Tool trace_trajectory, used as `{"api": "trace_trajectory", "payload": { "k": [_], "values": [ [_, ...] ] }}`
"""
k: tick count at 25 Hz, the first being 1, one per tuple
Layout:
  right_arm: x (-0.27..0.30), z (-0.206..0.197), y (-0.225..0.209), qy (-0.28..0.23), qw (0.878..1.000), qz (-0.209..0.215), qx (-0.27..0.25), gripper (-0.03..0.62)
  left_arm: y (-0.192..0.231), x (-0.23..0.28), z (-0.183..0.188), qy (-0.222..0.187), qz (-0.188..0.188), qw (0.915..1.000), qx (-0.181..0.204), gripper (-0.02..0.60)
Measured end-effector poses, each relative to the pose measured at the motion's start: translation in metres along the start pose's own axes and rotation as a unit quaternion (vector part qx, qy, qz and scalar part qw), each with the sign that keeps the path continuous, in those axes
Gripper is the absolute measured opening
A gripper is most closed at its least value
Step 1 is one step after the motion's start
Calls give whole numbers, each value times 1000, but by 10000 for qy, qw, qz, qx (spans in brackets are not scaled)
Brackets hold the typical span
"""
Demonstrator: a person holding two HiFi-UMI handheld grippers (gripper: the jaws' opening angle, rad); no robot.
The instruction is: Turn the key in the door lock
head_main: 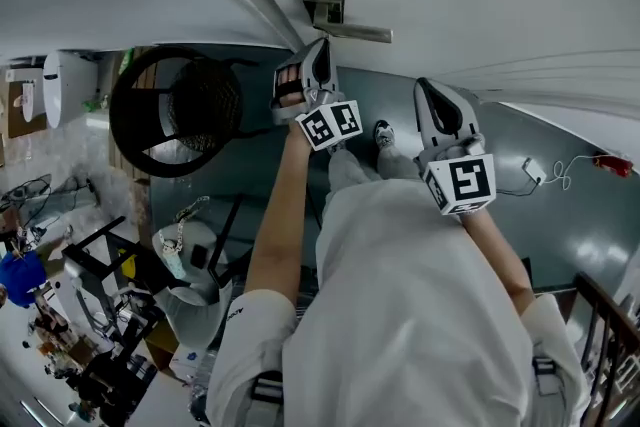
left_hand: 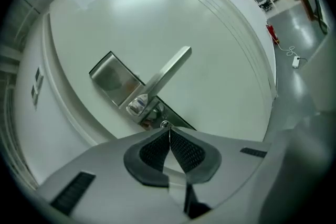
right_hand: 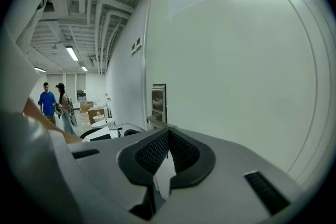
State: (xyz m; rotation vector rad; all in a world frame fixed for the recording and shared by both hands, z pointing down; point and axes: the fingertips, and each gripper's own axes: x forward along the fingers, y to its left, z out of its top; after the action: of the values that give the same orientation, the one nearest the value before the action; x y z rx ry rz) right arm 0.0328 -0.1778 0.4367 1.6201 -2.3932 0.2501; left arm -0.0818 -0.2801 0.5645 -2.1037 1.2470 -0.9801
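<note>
Left gripper (left_hand: 168, 132): I am pinching what looks like the thin key (left_hand: 167, 137) edge-on between its closed pads.
Keyhole (left_hand: 165, 124): sitting right at my tips, with the lever handle (left_hand: 169, 72) just beyond.
Turning well: I am aiming to roll about the key's own axis, pressing lightly and never levering sideways.
Right gripper (right_hand: 167, 138): closed and empty, idling to the left gripper's right, clear of the door (right_hand: 236, 86).

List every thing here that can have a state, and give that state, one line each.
door: looks closed.
lever handle: at rest, square to its plate, not pressed.
keyhole: right at the left tool's tips; whether a key sits in it cannot be told.
left tool: shut, tips at the keyhole.
right tool: shut, empty, held off the door.
</note>
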Motion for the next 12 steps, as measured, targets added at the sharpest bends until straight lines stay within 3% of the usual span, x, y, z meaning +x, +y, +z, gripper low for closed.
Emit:
{"api": "trace_trajectory", "payload": {
  "k": [3,7,9,12],
  "values": [
    [-2,-4,-1,8,10000,-38,20,-8,-2,2,-2,-50,115,9996,262,8],
    [0,-5,-4,8,10000,-74,36,-8,-1,1,-3,-184,68,9997,152,39],
    [2,-5,-5,10,10000,-82,27,-8,-2,0,-4,-248,8,9995,190,75],
    [5,-2,-5,-36,9999,-94,-31,-8,-4,-1,-3,-312,-53,9990,324,75]
  ]
}}
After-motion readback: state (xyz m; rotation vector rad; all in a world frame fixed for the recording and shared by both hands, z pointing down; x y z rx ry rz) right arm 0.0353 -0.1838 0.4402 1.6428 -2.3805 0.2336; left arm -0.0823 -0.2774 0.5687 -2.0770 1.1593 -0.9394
